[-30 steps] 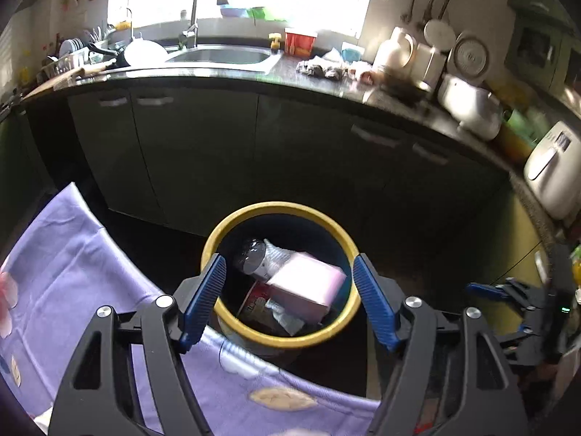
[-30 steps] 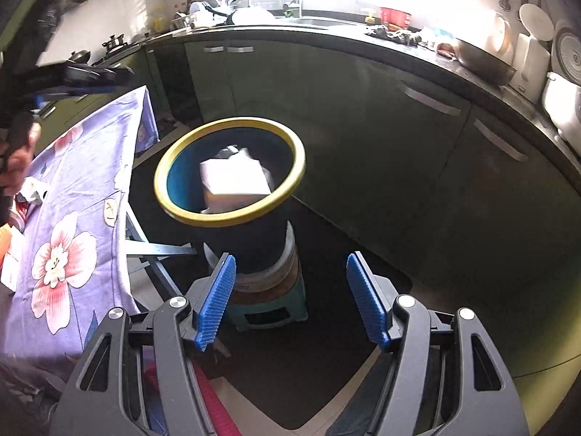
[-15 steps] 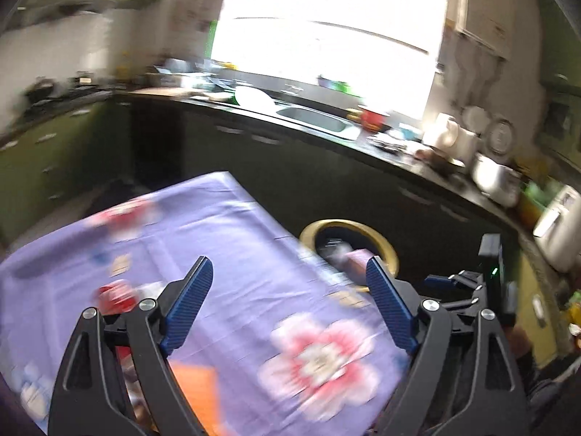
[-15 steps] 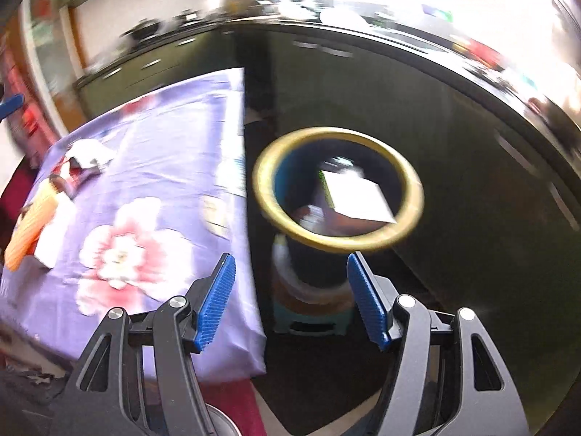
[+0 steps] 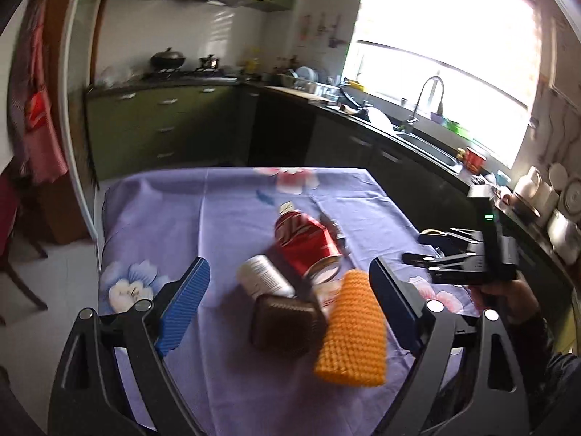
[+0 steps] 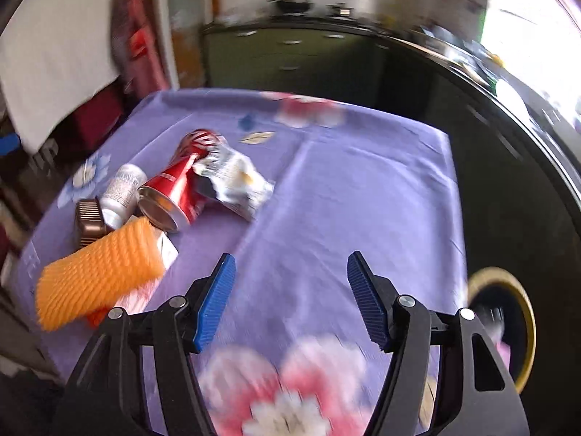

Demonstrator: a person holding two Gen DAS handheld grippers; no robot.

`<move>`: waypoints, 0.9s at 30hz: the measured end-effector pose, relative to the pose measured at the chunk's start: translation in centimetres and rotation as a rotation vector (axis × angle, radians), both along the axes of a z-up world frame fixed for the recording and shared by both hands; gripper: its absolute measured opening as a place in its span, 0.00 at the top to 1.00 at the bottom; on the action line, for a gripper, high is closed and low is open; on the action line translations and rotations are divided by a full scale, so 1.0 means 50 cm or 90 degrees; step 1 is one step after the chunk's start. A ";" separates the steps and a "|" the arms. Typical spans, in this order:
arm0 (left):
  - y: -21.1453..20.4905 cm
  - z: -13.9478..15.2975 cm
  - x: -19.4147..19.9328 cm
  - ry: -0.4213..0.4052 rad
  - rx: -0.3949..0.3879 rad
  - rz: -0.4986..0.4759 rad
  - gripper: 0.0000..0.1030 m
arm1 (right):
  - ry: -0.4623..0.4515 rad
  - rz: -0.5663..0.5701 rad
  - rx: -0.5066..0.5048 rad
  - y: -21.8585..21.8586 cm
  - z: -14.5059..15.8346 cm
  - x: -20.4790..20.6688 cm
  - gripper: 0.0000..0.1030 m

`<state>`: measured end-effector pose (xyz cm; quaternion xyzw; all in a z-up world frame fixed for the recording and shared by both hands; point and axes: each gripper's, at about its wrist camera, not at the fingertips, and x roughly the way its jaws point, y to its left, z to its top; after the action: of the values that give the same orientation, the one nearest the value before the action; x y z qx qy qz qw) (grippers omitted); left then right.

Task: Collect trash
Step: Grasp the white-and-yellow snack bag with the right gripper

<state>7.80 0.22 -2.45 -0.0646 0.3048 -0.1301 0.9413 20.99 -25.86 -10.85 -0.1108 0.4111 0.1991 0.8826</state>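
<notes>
A desk (image 5: 225, 218) draped in a lilac cloth with printed flowers is standing in a kitchen of dark green cabinets, with a steel sink (image 5: 428, 147) under a bright window at far right. The trash is lying clustered on the cloth: a crushed red can (image 5: 308, 241) with a shiny metal end, a white cylindrical bottle (image 5: 263, 278), a ribbed brown box (image 5: 287, 325), and an orange foam net sleeve (image 5: 350, 330) with a knobbly mesh texture. In the right wrist view a crumpled white wrapper (image 6: 236, 180) is touching the can. A yellow-rimmed bin (image 6: 508, 323) is sitting beyond the desk's right edge. The left claw (image 5: 287, 303) is opening wide above the pile, gripping nothing. The right claw (image 6: 290, 299) is hanging moderately wide and empty over bare cloth.
</notes>
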 end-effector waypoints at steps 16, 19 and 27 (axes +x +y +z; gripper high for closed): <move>0.022 -0.047 0.027 0.043 -0.026 -0.001 0.18 | 0.012 0.142 -0.042 0.128 -0.098 0.144 0.36; 0.019 -0.054 0.032 0.050 -0.025 -0.002 0.18 | 0.018 0.148 -0.040 0.132 -0.106 0.159 0.40; 0.014 -0.058 0.036 0.056 -0.024 -0.004 0.18 | 0.042 0.149 -0.018 0.141 -0.117 0.173 0.61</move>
<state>9.60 0.93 -5.38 -0.0873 0.3433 -0.1357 0.9253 29.63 -18.79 -16.72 -0.1635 0.4269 0.2986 0.8378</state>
